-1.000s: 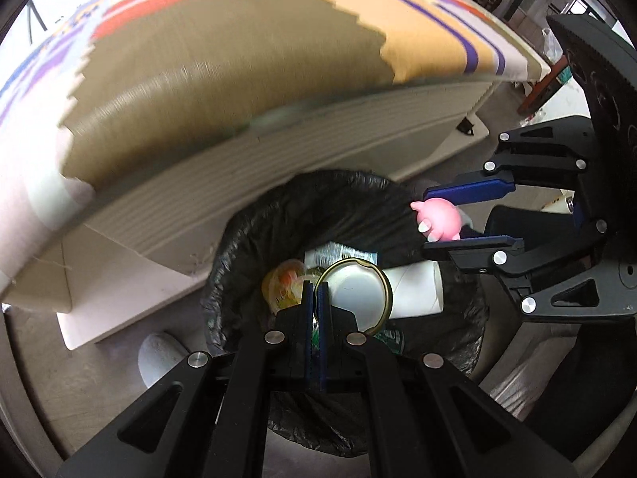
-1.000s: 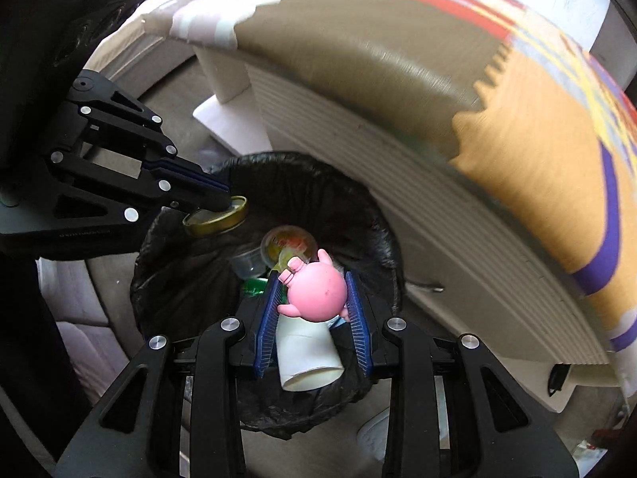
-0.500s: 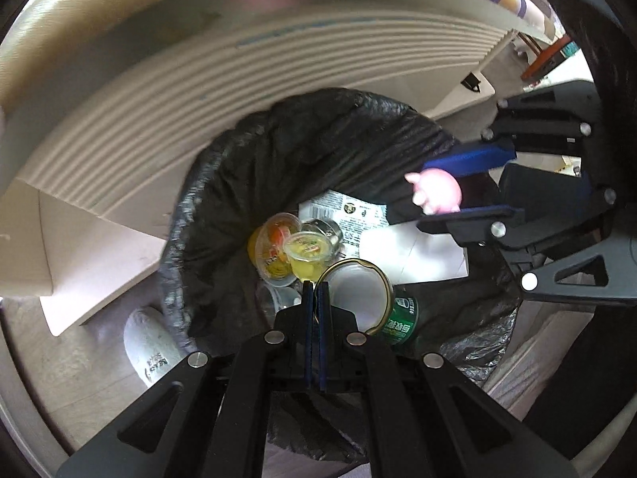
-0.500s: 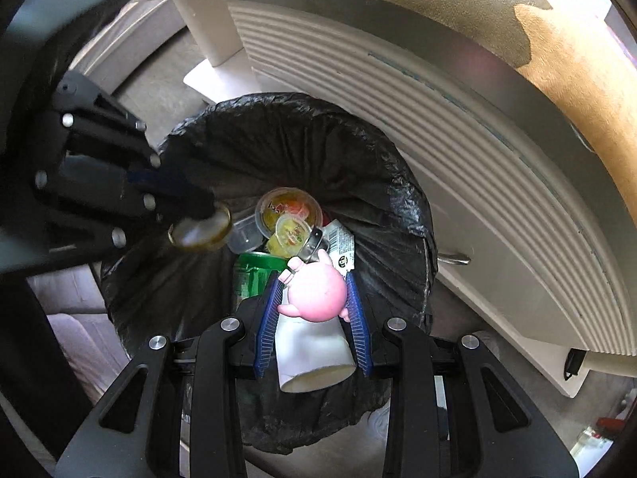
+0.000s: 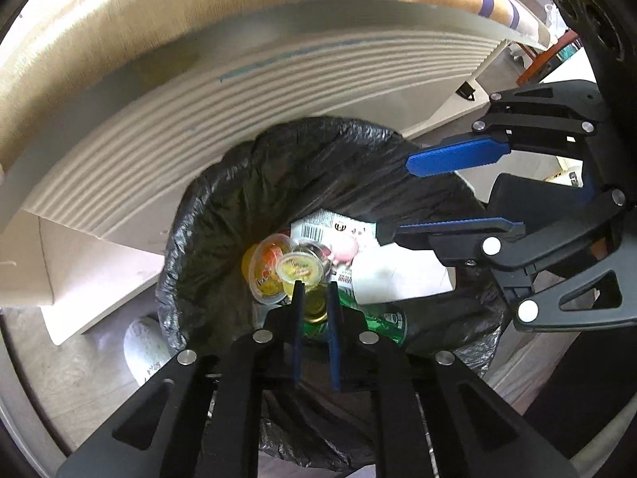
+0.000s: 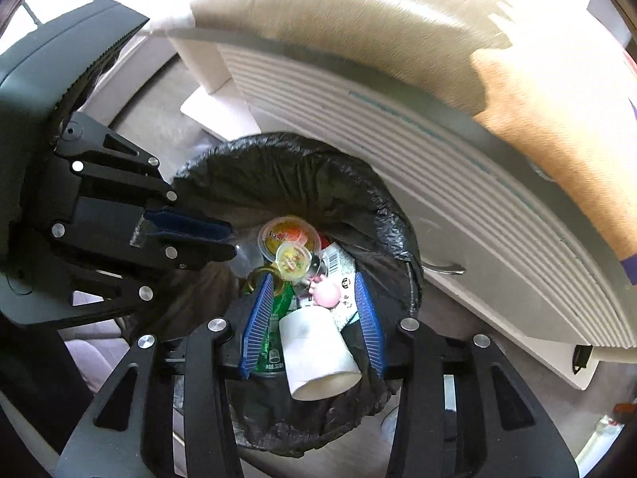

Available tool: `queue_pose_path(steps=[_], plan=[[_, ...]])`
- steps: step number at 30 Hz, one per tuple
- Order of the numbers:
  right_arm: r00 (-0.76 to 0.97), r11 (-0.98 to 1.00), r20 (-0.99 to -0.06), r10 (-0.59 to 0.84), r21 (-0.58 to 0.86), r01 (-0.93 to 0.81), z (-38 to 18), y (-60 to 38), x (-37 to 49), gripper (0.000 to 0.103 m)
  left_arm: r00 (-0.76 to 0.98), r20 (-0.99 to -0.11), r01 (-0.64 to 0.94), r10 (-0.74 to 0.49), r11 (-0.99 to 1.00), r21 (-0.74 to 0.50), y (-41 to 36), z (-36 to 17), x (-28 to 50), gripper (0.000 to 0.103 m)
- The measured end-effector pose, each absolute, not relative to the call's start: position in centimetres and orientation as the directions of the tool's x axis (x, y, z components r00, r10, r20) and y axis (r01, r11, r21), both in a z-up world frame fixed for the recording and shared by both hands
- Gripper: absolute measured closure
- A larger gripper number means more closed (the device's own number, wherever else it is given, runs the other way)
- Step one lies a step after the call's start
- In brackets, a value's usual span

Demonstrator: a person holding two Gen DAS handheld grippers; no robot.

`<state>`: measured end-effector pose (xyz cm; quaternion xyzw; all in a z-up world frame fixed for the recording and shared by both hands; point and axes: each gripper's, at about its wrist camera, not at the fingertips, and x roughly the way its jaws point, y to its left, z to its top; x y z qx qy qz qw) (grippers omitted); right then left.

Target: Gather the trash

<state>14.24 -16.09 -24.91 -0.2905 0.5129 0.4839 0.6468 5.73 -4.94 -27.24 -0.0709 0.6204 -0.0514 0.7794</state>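
A: What's in the black bin bag [image 5: 223,215]?
B: A white paper cup [image 6: 314,352] on its side, a green can [image 6: 274,342] beside it, two clear fruit jelly cups [image 6: 288,239], a printed wrapper with a barcode [image 5: 318,231], the pink pig toy [image 6: 326,292] and the gold jar lid [image 6: 258,277].

A: And the claws?
B: The left claw [image 5: 316,292] has just been opening; its jaws stand a narrow gap apart with nothing gripped, the lid lying in the bag under them. The right claw [image 6: 314,310] has also just been opening, well apart and empty; the pig lies on the trash between and below its pads.

A: Anything only one view gives?
B: The right wrist view shows the cup's open mouth and a metal handle [image 6: 444,267] on the ribbed white table front [image 6: 458,183]. The left shows a white shoe [image 5: 141,344] on the floor.
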Motion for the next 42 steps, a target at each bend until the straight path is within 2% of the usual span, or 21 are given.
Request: queue_pose_path(steps=[3, 6, 9, 12, 17, 18, 19, 22, 26, 30, 37, 42], plan=[[0.012, 0.360, -0.938, 0.345, 0.121, -0.925, -24.0, -16.3, 14.3, 0.058, 0.248, -0.955, -0.015, -0.162, 0.985, -0.171, -4.8, -26.3, 5.9, 0.081], [0.030, 0.370, -0.932, 0.362, 0.114, -0.922, -22.8, -16.7, 14.5, 0.049, 0.268, -0.950, -0.011, -0.163, 0.985, -0.172, -4.7, -25.2, 5.8, 0.076], [0.022, 0.383, -0.923, 0.385, 0.138, -0.914, -21.5, -17.1, 14.9, 0.049, 0.294, -0.941, 0.001, -0.167, 0.985, -0.174, -4.9, -23.9, 5.8, 0.075], [0.024, 0.377, -0.913, 0.406, 0.143, -0.915, -19.8, -17.7, 15.1, 0.047, 0.328, -0.931, 0.010, -0.161, 0.986, -0.167, -4.9, -22.5, 5.5, 0.064], [0.005, 0.367, -0.895, 0.445, 0.177, -0.913, -17.6, -18.4, 14.8, 0.043, 0.385, -0.909, 0.028, -0.160, 0.986, -0.162, -5.2, -20.1, 4.6, 0.062], [0.007, 0.363, -0.893, 0.450, 0.175, -0.915, -17.2, -18.5, 14.6, 0.042, 0.395, -0.904, 0.028, -0.161, 0.986, -0.163, -5.2, -19.5, 4.3, 0.058], [0.010, 0.356, -0.890, 0.456, 0.173, -0.918, -16.7, -18.6, 14.4, 0.039, 0.403, -0.901, 0.029, -0.161, 0.986, -0.163, -5.3, -19.1, 4.2, 0.051], [-0.006, 0.329, -0.882, 0.472, 0.182, -0.927, -15.5, -19.2, 14.0, 0.038, 0.428, -0.890, 0.046, -0.158, 0.987, -0.153, -5.8, -17.6, 3.5, 0.034], [-0.006, 0.309, -0.872, 0.490, 0.181, -0.934, -13.9, -20.1, 13.4, 0.031, 0.419, -0.893, 0.073, -0.166, 0.986, -0.149, -7.0, -16.6, 2.6, 0.029], [-0.015, 0.306, -0.865, 0.502, 0.194, -0.932, -13.0, -21.6, 12.7, 0.030, 0.428, -0.887, 0.073, -0.173, 0.985, -0.158, -7.4, -15.6, 1.9, 0.014], [-0.028, 0.290, -0.870, 0.493, 0.195, -0.937, -12.6, -22.1, 11.2, 0.029, 0.471, -0.865, 0.036, -0.171, 0.984, -0.175, -6.8, -13.9, 0.6, 0.004], [-0.027, 0.276, -0.875, 0.483, 0.182, -0.944, -12.3, -22.2, 10.6, 0.026, 0.477, -0.860, 0.043, -0.184, 0.982, -0.186, -6.7, -13.2, -0.2, 0.003]])
